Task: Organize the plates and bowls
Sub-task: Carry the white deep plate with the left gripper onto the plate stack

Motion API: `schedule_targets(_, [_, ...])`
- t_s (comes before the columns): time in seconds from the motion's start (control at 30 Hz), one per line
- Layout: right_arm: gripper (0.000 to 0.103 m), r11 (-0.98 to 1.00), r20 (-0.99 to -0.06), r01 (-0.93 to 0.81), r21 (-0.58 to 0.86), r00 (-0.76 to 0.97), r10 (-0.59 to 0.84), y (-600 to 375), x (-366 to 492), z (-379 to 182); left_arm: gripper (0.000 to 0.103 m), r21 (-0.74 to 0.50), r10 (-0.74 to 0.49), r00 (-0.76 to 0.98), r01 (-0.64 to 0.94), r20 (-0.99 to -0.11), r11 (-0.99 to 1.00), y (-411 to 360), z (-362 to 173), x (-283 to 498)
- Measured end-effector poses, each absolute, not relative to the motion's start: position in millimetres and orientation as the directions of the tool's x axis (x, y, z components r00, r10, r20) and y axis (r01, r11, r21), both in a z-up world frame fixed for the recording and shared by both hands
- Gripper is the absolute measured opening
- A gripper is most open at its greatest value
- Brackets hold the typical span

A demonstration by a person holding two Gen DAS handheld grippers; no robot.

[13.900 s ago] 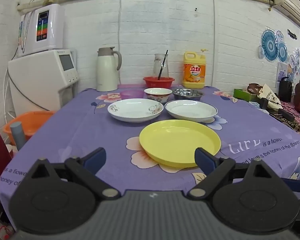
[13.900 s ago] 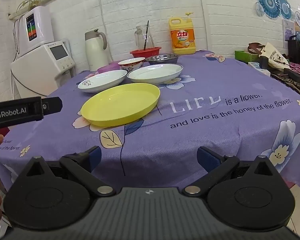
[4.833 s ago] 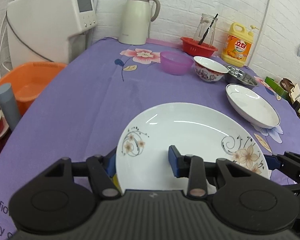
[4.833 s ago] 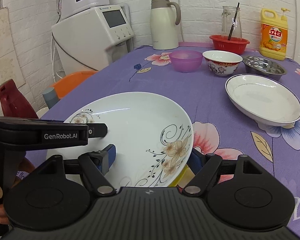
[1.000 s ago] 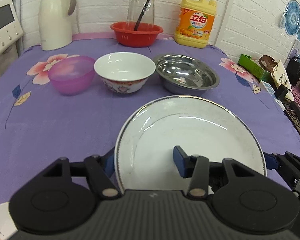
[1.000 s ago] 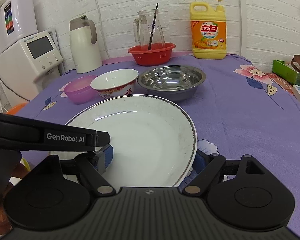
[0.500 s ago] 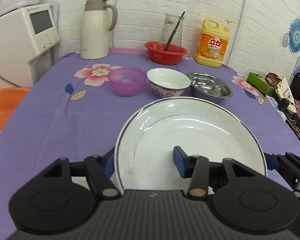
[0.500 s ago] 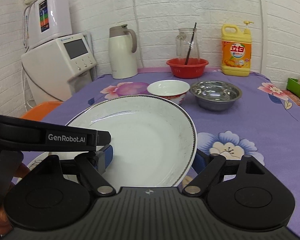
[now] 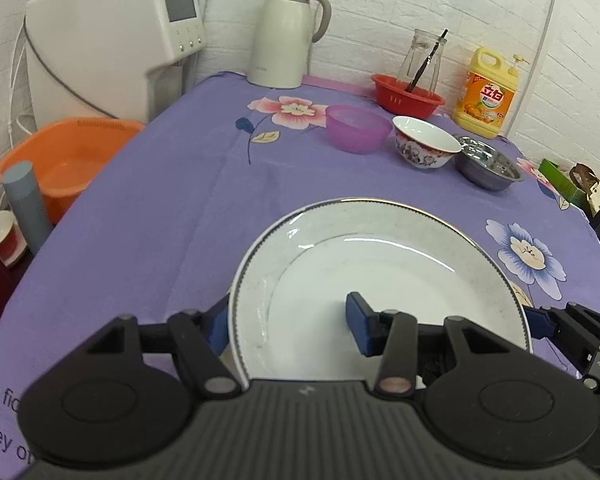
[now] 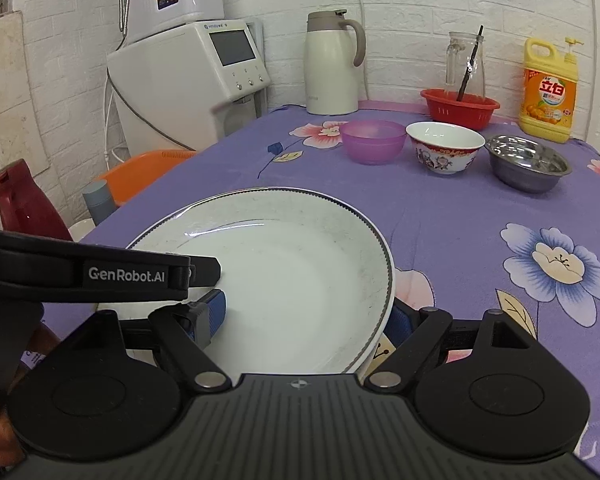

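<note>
A white plate with a dark rim [image 9: 380, 264] [image 10: 284, 272] is held by both grippers. My left gripper [image 9: 288, 322] is shut on its left rim, one finger under and one inside. My right gripper [image 10: 306, 312] is shut on its right rim. The plate hangs low over another white plate whose edge shows beneath it [image 10: 374, 350]. A purple bowl [image 9: 358, 128], a patterned white bowl [image 9: 426, 147] and a steel bowl [image 9: 488, 164] stand in a row at the back.
A red basket [image 9: 407, 95] with a glass jar, a yellow detergent bottle [image 9: 486, 94] and a white thermos [image 9: 286, 34] stand along the back wall. An orange basin [image 9: 64, 160] and a white appliance [image 9: 112, 36] are off the table's left edge.
Both grippers have carried the rimmed plate back and to the left, away from the bowls. It is now low over another plate near the table's front.
</note>
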State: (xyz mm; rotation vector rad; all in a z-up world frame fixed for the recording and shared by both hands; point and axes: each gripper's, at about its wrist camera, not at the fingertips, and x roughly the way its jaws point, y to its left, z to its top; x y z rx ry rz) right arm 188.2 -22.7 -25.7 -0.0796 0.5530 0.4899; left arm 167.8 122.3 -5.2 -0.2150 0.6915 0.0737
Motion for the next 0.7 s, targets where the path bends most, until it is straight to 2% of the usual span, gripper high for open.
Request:
schedule_targets(0.13, [0.103, 0.887, -0.532, -0.46, 0.027, 0.745, 0.403, -22, 191, -29, 0.049, -0.192, -0.033, 0.773, -0.116, -0.634, 0.975, 122, -12, 170])
schedule_targets(0.27, [0.103, 0.881, -0.565, -0.465, 0.087, 0.705, 0.428, -26, 198, -36, 0.056, -0.228, -0.058, 0.784, -0.109, -0.618, 0.968, 125, -15, 170])
schedule_targets(0.43, [0.103, 0.874, -0.559, -0.475, 0.103, 0.699, 0.446, -28, 200, -36, 0.058, -0.261, -0.094, 0.785, -0.088, -0.612, 0.961, 130, -15, 168])
schedule_targets(0.57, [0.103, 0.874, -0.544, -0.473, 0.115, 0.706, 0.453, -32, 198, -33, 0.065, -0.307, -0.125, 0.793, -0.081, -0.596, 0.948, 138, -11, 160])
schedule_targets(0.7, [0.103, 0.879, -0.543, -0.458, 0.131, 0.709, 0.45, -38, 199, -34, 0.069, -0.287, -0.152, 0.786, -0.033, -0.599, 0.957, 138, -8, 157])
